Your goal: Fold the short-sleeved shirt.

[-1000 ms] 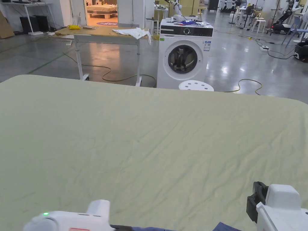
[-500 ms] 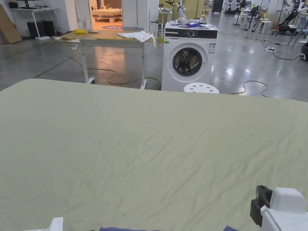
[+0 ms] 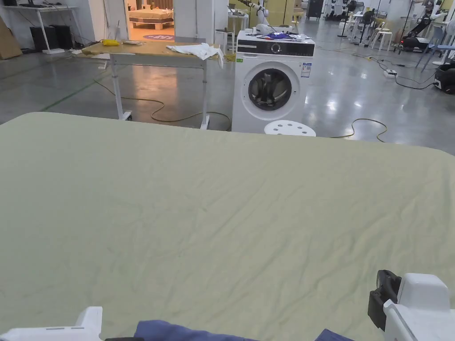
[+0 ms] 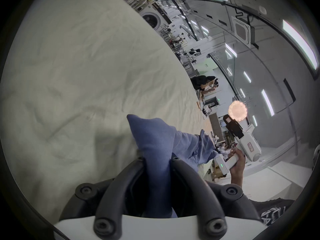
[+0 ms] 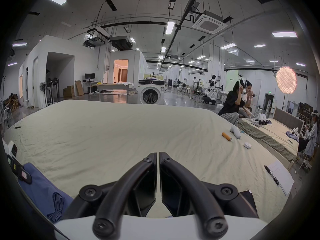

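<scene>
Gripping a bunched fold of the blue cotton short-sleeved shirt (image 4: 155,150), the left gripper (image 4: 156,159) has both black jaws pressed on the cloth, low centre of the left gripper view. Shirt trails right across the pale green bedsheet (image 4: 78,70) toward the right gripper (image 4: 242,139), held in a hand (image 4: 236,162) at lower right. In the right gripper view, the right gripper (image 5: 158,154) has its jaws closed together, nothing between them; shirt lies at lower left (image 5: 45,188). Head view: shirt edge at the bottom (image 3: 177,332), white washing machine (image 3: 271,84) at upper centre. An orange cylinder (image 5: 226,136) lies on the sheet, right of centre.
</scene>
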{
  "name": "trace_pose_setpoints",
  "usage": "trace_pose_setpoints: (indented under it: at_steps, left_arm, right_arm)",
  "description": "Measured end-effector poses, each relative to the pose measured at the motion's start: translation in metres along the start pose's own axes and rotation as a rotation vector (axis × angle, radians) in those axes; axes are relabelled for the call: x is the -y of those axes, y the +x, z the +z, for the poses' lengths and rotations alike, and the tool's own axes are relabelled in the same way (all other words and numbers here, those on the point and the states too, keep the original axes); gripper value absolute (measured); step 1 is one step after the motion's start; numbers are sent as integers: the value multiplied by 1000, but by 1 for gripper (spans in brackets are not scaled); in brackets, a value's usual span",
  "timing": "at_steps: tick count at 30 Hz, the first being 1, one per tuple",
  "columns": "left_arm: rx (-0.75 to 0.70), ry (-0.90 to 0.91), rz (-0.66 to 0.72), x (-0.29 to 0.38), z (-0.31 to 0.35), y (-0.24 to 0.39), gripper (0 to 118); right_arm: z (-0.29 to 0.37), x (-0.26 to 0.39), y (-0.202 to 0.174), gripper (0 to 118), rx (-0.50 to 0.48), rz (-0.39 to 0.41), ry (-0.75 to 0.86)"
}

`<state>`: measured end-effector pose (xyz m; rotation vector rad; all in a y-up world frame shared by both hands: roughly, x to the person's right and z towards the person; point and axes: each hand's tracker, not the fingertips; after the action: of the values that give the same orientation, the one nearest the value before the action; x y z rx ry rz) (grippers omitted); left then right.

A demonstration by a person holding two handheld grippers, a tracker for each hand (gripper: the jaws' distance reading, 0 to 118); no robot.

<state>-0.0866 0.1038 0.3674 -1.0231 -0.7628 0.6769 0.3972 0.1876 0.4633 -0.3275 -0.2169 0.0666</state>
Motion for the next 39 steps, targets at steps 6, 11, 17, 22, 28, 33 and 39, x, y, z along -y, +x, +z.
trace_pose_setpoints:
  at_steps: [6, 11, 17, 22, 28, 33, 39]
  left_arm:
    - [-190, 52, -97, -24, 51, 60, 13]
    - [-489, 66, -176, -39, 84, 99, 13]
    - [-564, 11, -244, -37, 54, 142, 13]
    - [-527, -66, -319, -22, 5, 179, 13]
    - [-478, -173, -371, -4, -64, 212, 13]
    - [-498, -219, -397, 7, -109, 227, 14]
    - [-471, -247, -425, 11, -137, 245, 14]
  right_arm:
    - [1, -2, 5, 2, 4, 2, 4]
    - [-2, -3, 4, 2, -10, 3, 8]
    - [-4, 0, 1, 2, -23, -7, 3]
    - [-6, 5, 1, 2, -26, -12, -11]
    - [-6, 10, 2, 2, -22, -15, -24]
    - [-5, 12, 6, 2, -14, -14, -33]
    - [-3, 12, 14, 2, 3, -17, -40]
